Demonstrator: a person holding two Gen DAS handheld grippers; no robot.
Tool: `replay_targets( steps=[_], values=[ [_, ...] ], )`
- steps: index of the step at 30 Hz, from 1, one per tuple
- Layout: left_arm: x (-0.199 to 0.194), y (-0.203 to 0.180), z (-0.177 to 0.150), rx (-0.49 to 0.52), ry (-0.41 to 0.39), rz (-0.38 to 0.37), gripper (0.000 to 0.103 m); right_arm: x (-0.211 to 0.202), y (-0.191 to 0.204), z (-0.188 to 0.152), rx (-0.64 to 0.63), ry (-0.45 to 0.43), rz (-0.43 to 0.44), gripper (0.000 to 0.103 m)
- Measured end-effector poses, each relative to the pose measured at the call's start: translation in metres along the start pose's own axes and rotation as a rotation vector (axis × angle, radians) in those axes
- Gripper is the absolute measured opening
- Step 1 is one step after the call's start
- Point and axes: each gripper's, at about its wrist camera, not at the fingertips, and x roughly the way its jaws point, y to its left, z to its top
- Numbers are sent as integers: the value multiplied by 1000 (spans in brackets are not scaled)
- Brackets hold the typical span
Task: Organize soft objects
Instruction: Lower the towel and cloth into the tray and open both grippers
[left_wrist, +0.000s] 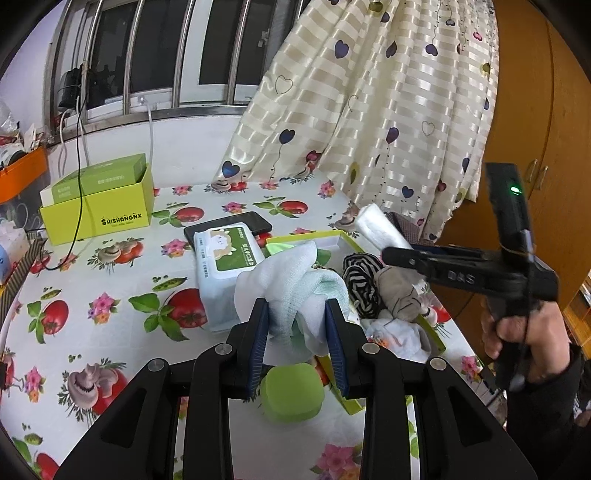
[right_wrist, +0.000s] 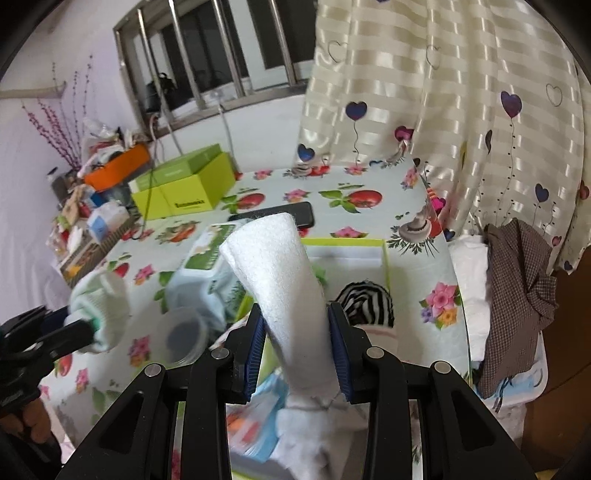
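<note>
L gripper (left_wrist: 297, 334): clamped on pale towel (left_wrist: 291, 284).
R gripper (right_wrist: 297, 345): clamped on white roll (right_wrist: 275, 273).
Tray (left_wrist: 334, 238): at 12 o'clock.
Tip: lower w/ grip firm, release inside.

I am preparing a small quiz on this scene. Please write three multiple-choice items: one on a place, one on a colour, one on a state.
1. Where does the black phone lie?
A. partly under the wipes pack
B. inside the green box
C. on the curtain

2. What colour is the round sponge?
A. red
B. green
C. black

3. What does the right gripper hold?
A. nothing
B. a cup
C. a white cloth roll

Answers: 1 A, the pack overlaps its edge; 2 B, it is bright green; 3 C, both pads press it.
</note>
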Motion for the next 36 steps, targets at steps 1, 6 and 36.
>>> replay_targets(
  steps=[1, 6, 36],
  values=[
    [2, 0, 0, -2, 4, -2, 32, 5, -2, 2, 0, 9, -8, 32],
    [11, 0, -2, -10, 23, -10, 32, 38, -9, 7, 2, 55, -47, 32],
    [44, -36, 7, 48, 94, -77, 32, -4, -15, -11, 26, -8, -49, 54]
  ],
)
